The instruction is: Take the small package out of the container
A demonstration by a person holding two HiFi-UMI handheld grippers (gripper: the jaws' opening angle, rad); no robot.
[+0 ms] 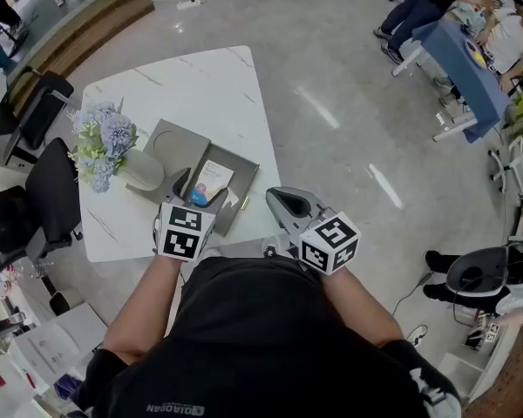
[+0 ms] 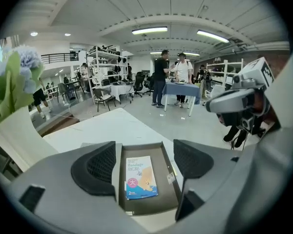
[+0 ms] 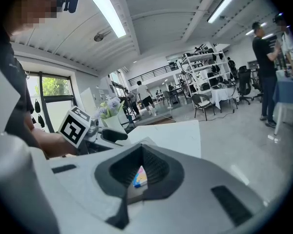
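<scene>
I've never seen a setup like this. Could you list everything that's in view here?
table: one, white, middle of the floor
container: one, grey, open, at the table's near edge
small package: one, white and blue, flat inside the container
vase of flowers: one, white vase, pale blue blooms, table's left side
chairs: two, black, left of the table
people: several, far right, round a blue-covered table
left claw: grey, open, over the package
right claw: grey, shut, empty, right of the container
</scene>
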